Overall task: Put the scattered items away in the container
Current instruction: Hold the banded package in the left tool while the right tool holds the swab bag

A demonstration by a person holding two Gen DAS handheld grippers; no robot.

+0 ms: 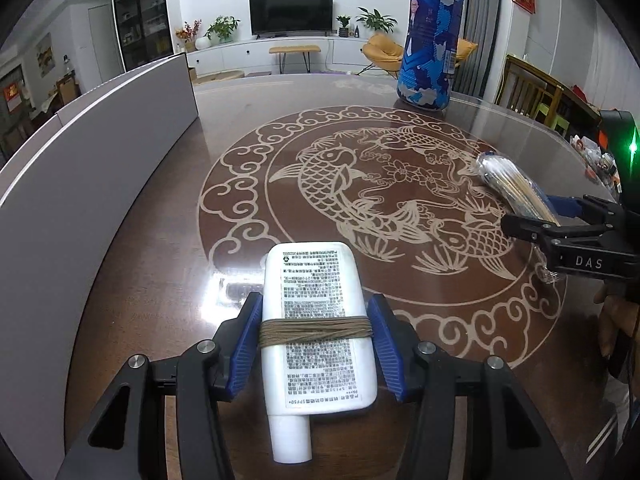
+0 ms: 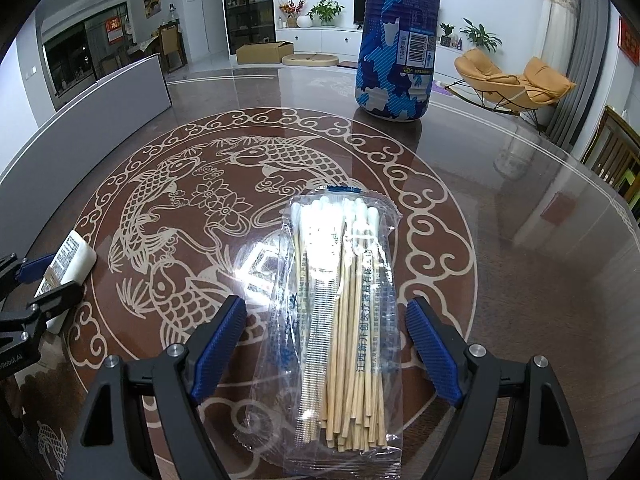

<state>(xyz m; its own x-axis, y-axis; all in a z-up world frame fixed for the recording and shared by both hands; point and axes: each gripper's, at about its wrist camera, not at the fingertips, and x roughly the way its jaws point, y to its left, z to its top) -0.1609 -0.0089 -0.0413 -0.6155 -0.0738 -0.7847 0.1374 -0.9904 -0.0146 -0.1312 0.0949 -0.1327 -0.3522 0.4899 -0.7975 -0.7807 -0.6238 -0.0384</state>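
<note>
Sunscreen-type flat white plastic bottle with brown cord wound round it point(image 1: 316, 320) is clamped between blue pads of left gripper point(image 1: 316, 332), above the glossy brown fish-pattern table point(image 1: 400, 184); tall grey container wall point(image 1: 80, 184) just to its left; judged next: lift clear over the rim, release inside. Right gripper point(image 2: 326, 344) spread wide, pads not touching the clear bag of wooden cotton swabs point(image 2: 344, 312) lying between them; close centred on the sticks, not the loose film.

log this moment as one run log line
left tool: shut on white tube | right tool: open, astride swab bag on table | container: not yet loaded
</note>
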